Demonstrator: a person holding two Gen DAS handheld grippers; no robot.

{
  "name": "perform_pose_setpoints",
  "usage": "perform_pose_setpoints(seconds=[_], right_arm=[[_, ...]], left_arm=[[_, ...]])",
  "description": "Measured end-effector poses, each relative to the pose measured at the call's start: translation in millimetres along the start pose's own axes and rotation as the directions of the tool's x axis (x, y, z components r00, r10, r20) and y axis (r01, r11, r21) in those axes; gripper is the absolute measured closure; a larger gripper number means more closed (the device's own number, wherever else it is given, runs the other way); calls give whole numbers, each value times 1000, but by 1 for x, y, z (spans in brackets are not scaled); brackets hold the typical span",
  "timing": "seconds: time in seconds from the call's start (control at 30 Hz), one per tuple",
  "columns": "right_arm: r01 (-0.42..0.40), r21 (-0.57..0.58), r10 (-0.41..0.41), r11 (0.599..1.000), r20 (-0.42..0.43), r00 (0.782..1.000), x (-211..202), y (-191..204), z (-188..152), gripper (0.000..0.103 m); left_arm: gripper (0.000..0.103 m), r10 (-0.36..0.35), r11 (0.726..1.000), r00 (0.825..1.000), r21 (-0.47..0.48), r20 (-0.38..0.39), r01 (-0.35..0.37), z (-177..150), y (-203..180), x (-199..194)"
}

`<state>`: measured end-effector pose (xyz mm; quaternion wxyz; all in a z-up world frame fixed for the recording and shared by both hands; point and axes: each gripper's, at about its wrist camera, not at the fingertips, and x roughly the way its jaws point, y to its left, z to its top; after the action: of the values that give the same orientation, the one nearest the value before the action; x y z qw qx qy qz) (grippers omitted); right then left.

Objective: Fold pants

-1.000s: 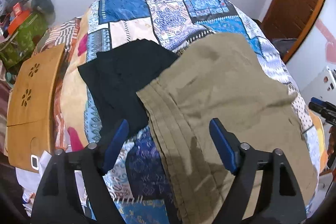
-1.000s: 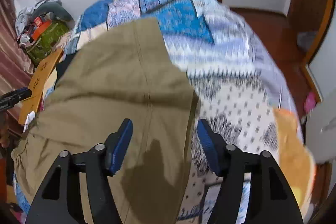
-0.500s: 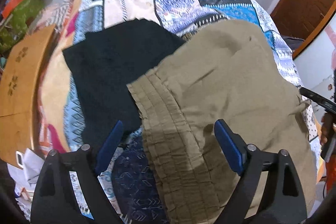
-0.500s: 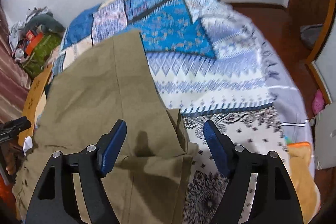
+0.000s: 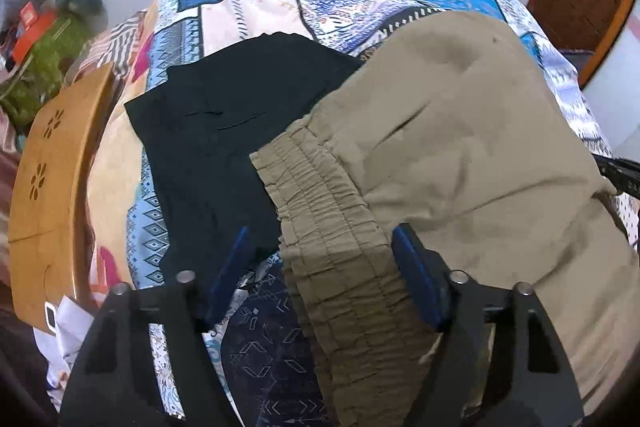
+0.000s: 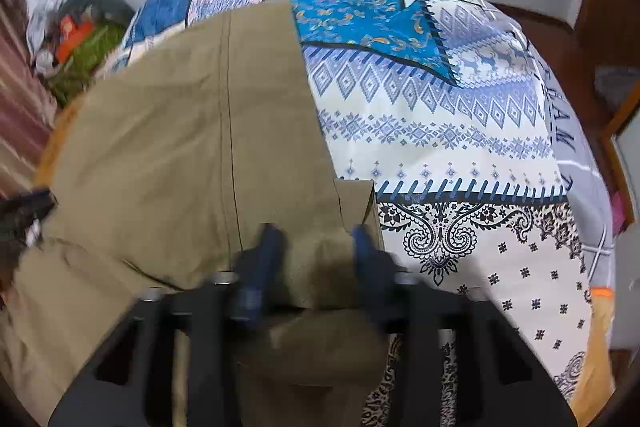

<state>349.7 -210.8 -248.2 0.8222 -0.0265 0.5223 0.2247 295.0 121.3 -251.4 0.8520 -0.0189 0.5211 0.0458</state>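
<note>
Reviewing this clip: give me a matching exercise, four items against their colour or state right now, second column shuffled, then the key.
Things:
1. pants
2. folded garment
3. left gripper
4. right gripper

States:
A. black, lying beside the waistband
B. jaws astride the elastic waistband, not pinching
C. khaki, spread on the patchwork bedspread
D. jaws just closed in on a fabric edge

Pairs: 1-C, 2-A, 3-B, 4-D

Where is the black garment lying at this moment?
In the left wrist view, the black garment lies flat on the patterned bedspread, left of the khaki pants, whose elastic waistband overlaps its right edge. A wooden board stands further left.
</note>
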Motion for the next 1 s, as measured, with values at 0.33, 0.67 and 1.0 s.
perform_pose_setpoints(seconds=[0.33,0.67,1.0], right_arm=[[55,-73,-56,996,-12,998,11,5,-3,91],[164,-122,-162,979,26,986,-12,10,14,81],[98,-81,-78,992,224,971,-79,17,45,44]], left_arm=[[27,5,999,1000,-45,-17,-6,0,12,14],[27,24,995,999,-98,21,-22,-1,18,-16],[8,146,988,972,-68,183,-136,29,33,-61]])
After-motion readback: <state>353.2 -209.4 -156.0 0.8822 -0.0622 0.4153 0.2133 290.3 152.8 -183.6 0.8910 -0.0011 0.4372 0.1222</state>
